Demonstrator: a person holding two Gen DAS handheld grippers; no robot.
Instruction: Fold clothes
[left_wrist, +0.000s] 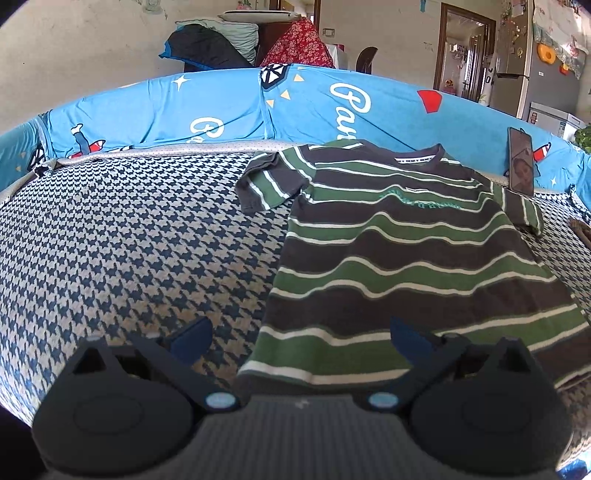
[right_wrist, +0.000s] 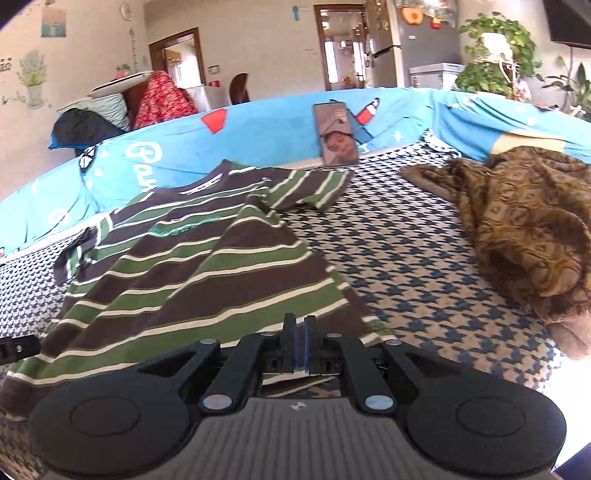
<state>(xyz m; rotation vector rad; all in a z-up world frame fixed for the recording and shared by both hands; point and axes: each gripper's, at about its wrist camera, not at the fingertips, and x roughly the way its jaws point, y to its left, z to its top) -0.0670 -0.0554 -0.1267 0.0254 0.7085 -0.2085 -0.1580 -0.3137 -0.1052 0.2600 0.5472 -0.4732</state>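
A green, brown and white striped T-shirt lies spread flat, front up, on a houndstooth-patterned surface, collar toward the far side. My left gripper hovers open over the shirt's near left hem corner, one finger over bare cover and the other over cloth. In the right wrist view the shirt runs away to the left. My right gripper is shut above the near right part of the hem. I see no cloth pinched between its pads.
A blue printed cushion wall rims the far side, with a phone leaning against it just beyond the shirt's right sleeve. A crumpled brown patterned cloth lies on the right. Houndstooth cover separates it from the shirt.
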